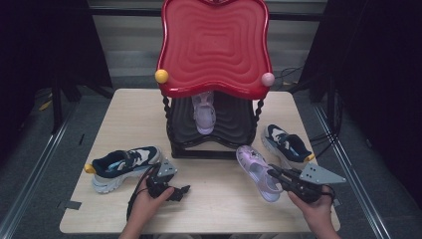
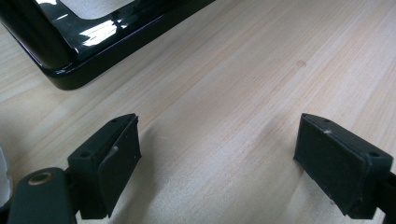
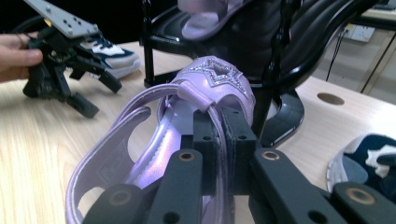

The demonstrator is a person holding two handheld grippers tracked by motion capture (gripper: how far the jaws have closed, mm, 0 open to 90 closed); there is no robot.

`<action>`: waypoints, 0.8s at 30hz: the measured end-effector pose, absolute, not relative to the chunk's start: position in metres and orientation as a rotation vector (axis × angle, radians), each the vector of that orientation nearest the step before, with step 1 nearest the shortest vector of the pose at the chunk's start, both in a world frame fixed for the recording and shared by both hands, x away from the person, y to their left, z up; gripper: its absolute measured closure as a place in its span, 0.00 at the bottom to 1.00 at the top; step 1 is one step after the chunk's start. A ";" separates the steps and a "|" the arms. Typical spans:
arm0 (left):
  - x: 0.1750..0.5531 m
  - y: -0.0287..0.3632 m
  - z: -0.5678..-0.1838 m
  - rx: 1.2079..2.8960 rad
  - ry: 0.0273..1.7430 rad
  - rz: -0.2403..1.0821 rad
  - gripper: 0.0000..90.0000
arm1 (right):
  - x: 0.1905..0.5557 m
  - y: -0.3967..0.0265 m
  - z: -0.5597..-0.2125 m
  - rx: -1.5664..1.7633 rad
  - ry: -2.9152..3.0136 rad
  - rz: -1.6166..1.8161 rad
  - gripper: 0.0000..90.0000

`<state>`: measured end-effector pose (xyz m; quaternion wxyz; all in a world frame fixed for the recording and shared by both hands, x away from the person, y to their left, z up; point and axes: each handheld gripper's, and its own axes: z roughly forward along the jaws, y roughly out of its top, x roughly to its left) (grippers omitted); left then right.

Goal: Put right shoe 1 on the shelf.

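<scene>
Lilac jelly plastic, soft and light: in the high view the purple sandal (image 1: pixel 259 172) sits at the tips of the right gripper (image 1: pixel 279 175), before the red-topped shoe rack (image 1: pixel 214 47). In the left gripper view, the left gripper (image 2: pixel 217 154) has jaws wide apart over bare table (image 2: pixel 243 84). In the right gripper view, jaws pinch the thin, bendy side strap, probably a slippery hold; the stiffer sole edge looks surer.

Red-topped black 2-tier rack (image 1: pixel 214 45) w/ yellow ball (image 1: pixel 161 76) & pink ball (image 1: pixel 267 79); navy sneakers L (image 1: pixel 124 167) & R (image 1: pixel 287 143).
</scene>
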<state>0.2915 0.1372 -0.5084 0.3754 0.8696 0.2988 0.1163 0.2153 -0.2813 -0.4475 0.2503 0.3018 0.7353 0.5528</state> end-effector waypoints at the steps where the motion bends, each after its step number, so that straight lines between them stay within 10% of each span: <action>1: 0.292 0.137 -0.508 2.225 0.765 0.297 0.15 | 0.215 -0.280 -0.446 0.826 1.993 1.507 0.94; 24: 0.292 0.137 -0.508 2.226 0.765 0.297 0.15 | 0.230 -0.244 -0.415 0.833 1.826 1.487 0.94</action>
